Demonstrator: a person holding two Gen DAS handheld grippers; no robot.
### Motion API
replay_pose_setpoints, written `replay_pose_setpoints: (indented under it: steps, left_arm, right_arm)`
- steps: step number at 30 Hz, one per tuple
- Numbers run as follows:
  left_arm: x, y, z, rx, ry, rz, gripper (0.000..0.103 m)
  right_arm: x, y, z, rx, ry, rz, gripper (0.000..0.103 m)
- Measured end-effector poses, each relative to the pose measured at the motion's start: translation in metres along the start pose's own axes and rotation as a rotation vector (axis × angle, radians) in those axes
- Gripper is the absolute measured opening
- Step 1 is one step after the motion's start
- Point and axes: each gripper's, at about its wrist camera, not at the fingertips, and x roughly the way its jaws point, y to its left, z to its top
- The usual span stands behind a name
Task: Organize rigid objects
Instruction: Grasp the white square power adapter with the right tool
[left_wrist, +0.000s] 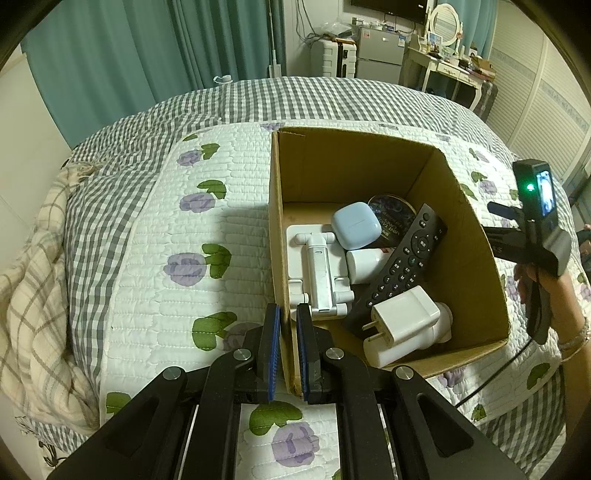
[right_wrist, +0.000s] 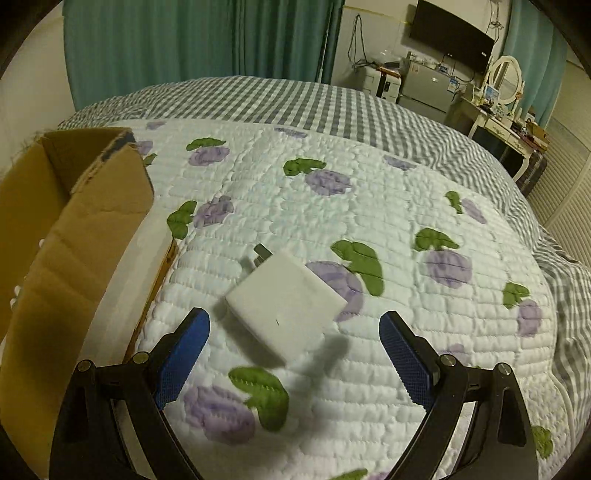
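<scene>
An open cardboard box (left_wrist: 476, 236) stands on the bed. Inside lie a white folding phone stand (left_wrist: 319, 269), a pale blue earbud case (left_wrist: 355, 225), a round dark tin (left_wrist: 391, 212), a black remote (left_wrist: 402, 262), a white plug charger (left_wrist: 404, 317) and a white bottle (left_wrist: 364, 264). My left gripper (left_wrist: 289, 325) is shut on the box's near left wall, one pad on each side. In the right wrist view a flat white charger (right_wrist: 286, 306) with prongs lies on the quilt beside the box (right_wrist: 74, 236). My right gripper (right_wrist: 294, 319) hangs open over it, fingers either side, not touching.
The bed carries a white quilt (right_wrist: 388, 206) with purple flowers over a grey checked cover (left_wrist: 110, 206). A hand holds the right gripper's body (left_wrist: 541, 236) just right of the box. Teal curtains, a fridge (left_wrist: 380, 55) and a dressing table (left_wrist: 450, 66) stand beyond the bed.
</scene>
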Motion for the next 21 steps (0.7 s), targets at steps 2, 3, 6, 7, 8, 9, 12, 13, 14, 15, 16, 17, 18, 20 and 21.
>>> replay_pose_setpoints:
  steps: [2,3,6,7,8,9,12,13,14,15,16,17,18,20,21]
  left_arm:
    - [0.000,0.000,0.000,0.001,0.000,-0.001,0.008]
    - [0.000,0.000,-0.001,0.001,0.000,-0.001,0.008]
    - [0.000,0.000,-0.001,0.004,0.000,0.000,0.008]
    - [0.000,0.000,-0.001,0.005,0.001,0.000,0.008]
    - [0.001,0.001,-0.001,0.005,0.001,-0.002,0.008]
    - [0.001,0.001,-0.001,0.005,0.001,-0.003,0.008]
    - [0.001,0.000,-0.001,0.005,0.001,0.000,0.008]
    - [0.001,0.000,0.000,0.006,0.001,0.000,0.008]
    - [0.001,0.001,-0.001,0.005,0.001,0.000,0.008]
    - [0.001,0.001,-0.001,0.005,0.001,0.000,0.008]
    - [0.001,0.001,-0.001,0.006,0.001,0.000,0.008]
    - [0.001,0.001,-0.001,0.005,0.001,-0.001,0.008]
    - [0.001,0.001,-0.001,0.004,0.002,-0.001,0.008]
    - [0.001,0.001,-0.001,0.005,0.002,0.000,0.008]
    - [0.001,0.001,-0.001,0.005,0.001,-0.001,0.008]
  right_arm:
    - [0.005,0.001,0.003,0.003,0.006,-0.006,0.094]
    - [0.007,0.001,0.004,0.007,0.006,-0.002,0.094]
    - [0.014,0.002,0.006,0.017,0.015,0.005,0.094]
    - [0.017,0.001,0.007,0.024,0.016,0.000,0.094]
    - [0.019,0.001,0.007,0.030,0.019,0.001,0.093]
    - [0.020,0.000,0.007,0.035,0.023,0.004,0.091]
    - [0.021,-0.001,0.006,0.045,0.026,0.014,0.082]
    - [0.020,0.000,0.006,0.040,0.025,0.013,0.075]
    - [0.019,0.000,0.006,0.033,0.022,0.016,0.071]
    - [0.017,0.000,0.006,0.031,0.022,0.023,0.071]
    - [0.016,0.000,0.005,0.031,0.023,0.024,0.071]
    - [0.015,0.000,0.005,0.030,0.024,0.025,0.071]
    - [0.015,0.000,0.004,0.029,0.026,0.027,0.070]
    - [0.011,0.000,0.000,0.030,0.025,0.031,0.070]
    - [0.008,0.000,-0.003,0.033,0.022,0.032,0.070]
